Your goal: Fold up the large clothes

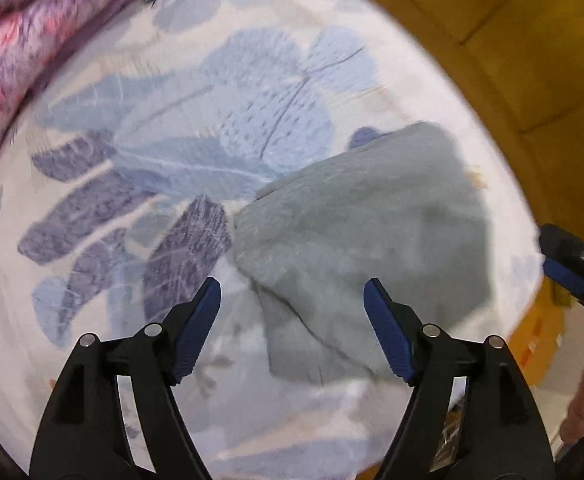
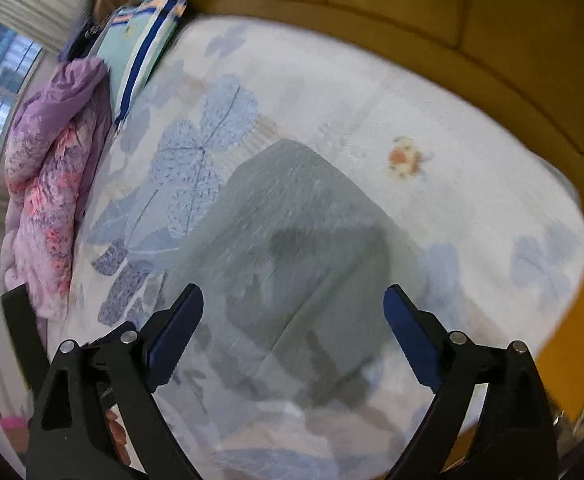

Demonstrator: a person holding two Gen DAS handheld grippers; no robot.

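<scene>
Jaws of the left gripper [image 1: 292, 304] and right gripper [image 2: 294, 312] stand spread wide above the bed, nothing between them. Below lies the folded grey garment [image 2: 292, 232] on the floral bedsheet [image 1: 171, 140]. Farther off sit a purple quilt [image 2: 51, 184] and a striped pillow [image 2: 139, 44].

Both wrists downward — shared bedsheet [image 1: 139, 92]

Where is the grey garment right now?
The grey garment lies folded on the floral bedsheet, centre of both wrist views, just ahead of both open grippers, right of the purple quilt.
</scene>
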